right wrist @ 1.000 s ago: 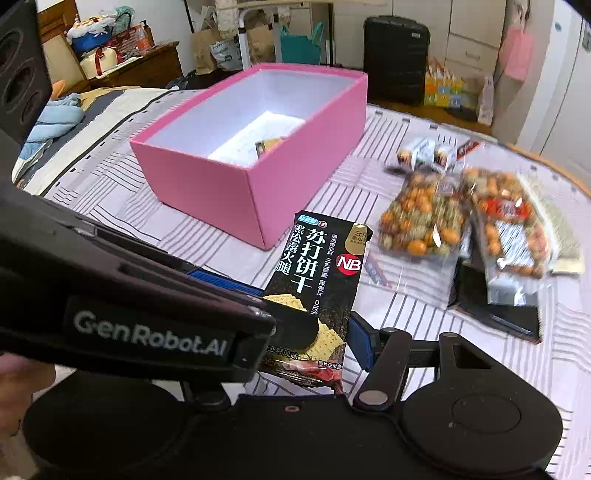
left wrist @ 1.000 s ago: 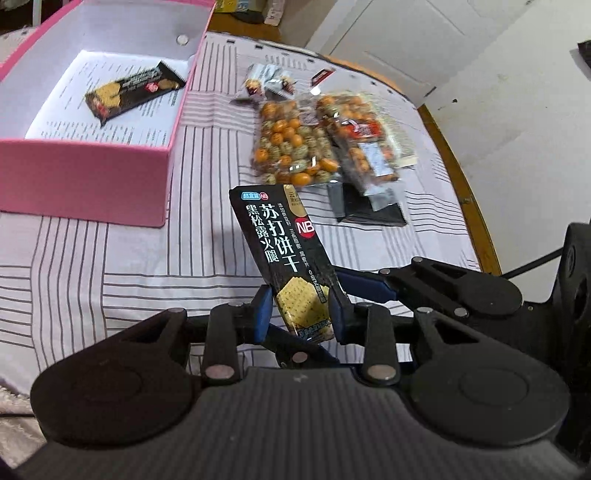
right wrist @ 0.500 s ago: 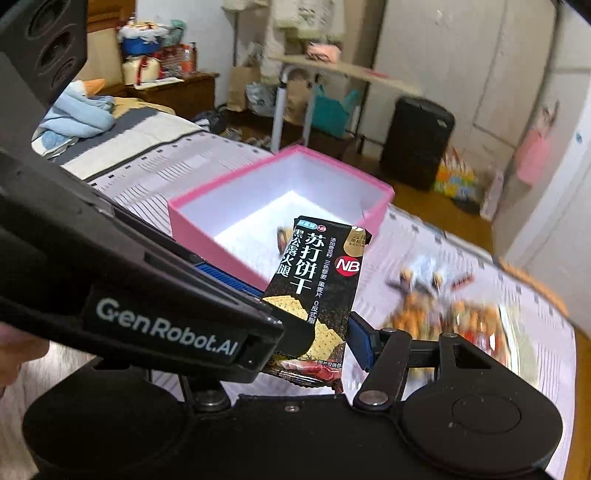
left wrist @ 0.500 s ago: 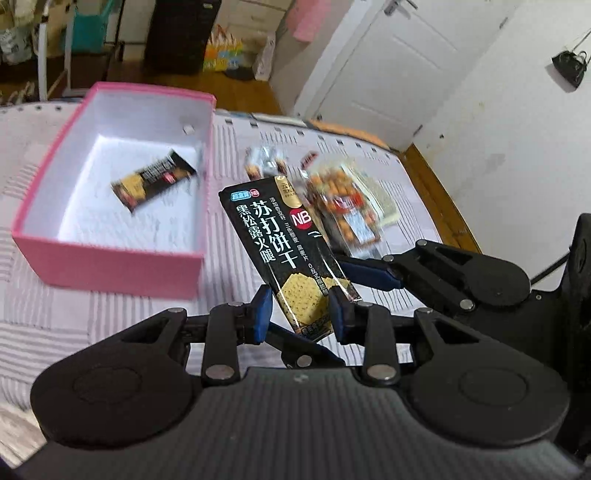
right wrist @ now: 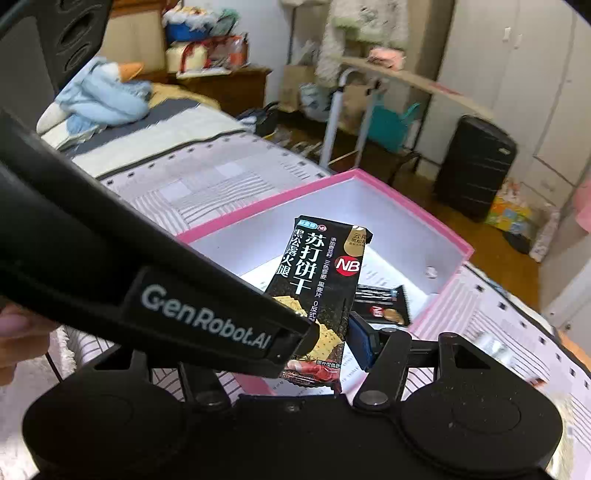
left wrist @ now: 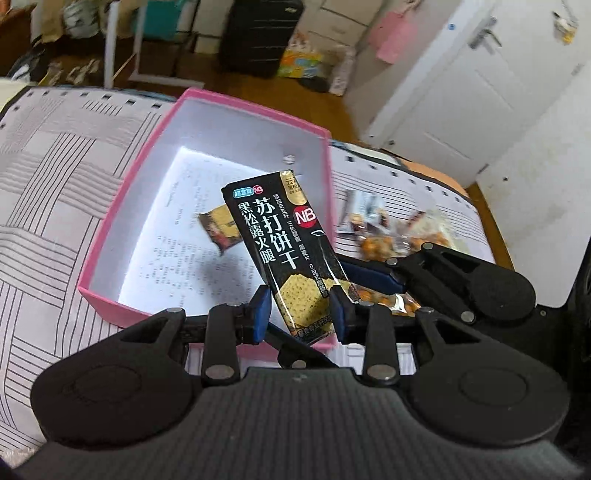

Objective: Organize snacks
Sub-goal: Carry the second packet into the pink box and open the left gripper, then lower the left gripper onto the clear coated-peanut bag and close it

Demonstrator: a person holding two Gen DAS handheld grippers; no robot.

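Two grippers meet at the near edge of both views. The left gripper (left wrist: 299, 314) is clenched on the lower end of a black cracker pack (left wrist: 284, 251), with a blue pad pressed against each long edge. The pack stands tilted, its top leaning away and to the left. The right gripper (right wrist: 310, 343) comes in from the right. One of its blue pads sits just beside the pack's right edge, but the left gripper's body hides its other finger, so I cannot tell whether it grips the pack or only flanks it. A person's fingertips (right wrist: 11, 332) show at the left border of the right wrist view.

Below and beyond the held pack lies an open pink box (left wrist: 125, 206) with a white inside. The pack hangs above the box's near right corner. A second, similar cracker pack (left wrist: 221, 232) lies flat on the box floor. The box rests on a striped cloth (left wrist: 55, 177). To the right of the box, blurred bags of orange snacks (left wrist: 406, 236) lie on the same cloth.

Farther off stand a black suitcase (left wrist: 258, 33) on a wooden floor and a white door (left wrist: 461, 92).
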